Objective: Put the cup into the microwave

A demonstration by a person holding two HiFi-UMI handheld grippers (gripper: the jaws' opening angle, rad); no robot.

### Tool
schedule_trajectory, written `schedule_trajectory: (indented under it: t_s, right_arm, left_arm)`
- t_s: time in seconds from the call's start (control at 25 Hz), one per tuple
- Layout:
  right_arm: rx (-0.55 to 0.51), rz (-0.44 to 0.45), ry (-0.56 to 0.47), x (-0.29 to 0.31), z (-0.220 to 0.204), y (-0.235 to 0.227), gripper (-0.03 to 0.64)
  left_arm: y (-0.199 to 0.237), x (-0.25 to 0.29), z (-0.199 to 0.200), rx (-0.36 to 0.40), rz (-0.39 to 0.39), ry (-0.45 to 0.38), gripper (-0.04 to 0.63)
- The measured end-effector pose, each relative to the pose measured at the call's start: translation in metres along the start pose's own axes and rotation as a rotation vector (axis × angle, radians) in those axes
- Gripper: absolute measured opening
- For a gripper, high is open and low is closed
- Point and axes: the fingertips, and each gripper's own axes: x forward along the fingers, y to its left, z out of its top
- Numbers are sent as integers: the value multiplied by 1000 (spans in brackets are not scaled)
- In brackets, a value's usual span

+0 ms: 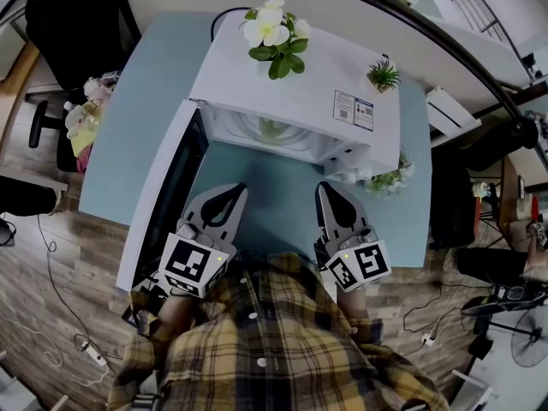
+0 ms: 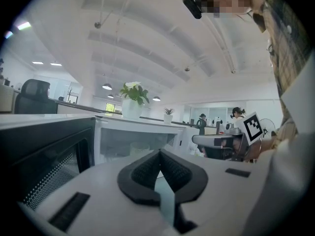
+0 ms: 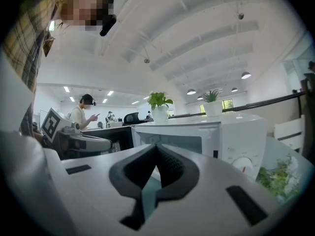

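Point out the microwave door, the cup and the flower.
microwave door (image 1: 174, 193), head view, dark window pane.
cup (image 2: 140, 149), left gripper view, side wall.
flower (image 1: 271, 29), head view, white petals.

Smooth microwave (image 1: 257, 88) — matt table (image 1: 145, 122)

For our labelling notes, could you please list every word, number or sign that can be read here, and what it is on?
None can be read.
On the microwave's top, the sticker: print too small.
On its front, the dial: marks blurred.
On the marker cubes: square patterns only, no words.
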Motion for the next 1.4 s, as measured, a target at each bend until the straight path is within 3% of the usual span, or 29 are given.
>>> schedule_trajectory:
  t_s: [1.4]
  right_arm:
    - [5, 7, 11, 4, -7, -2, 3]
  left_arm:
    - [4, 3, -5, -8, 12, 14, -9]
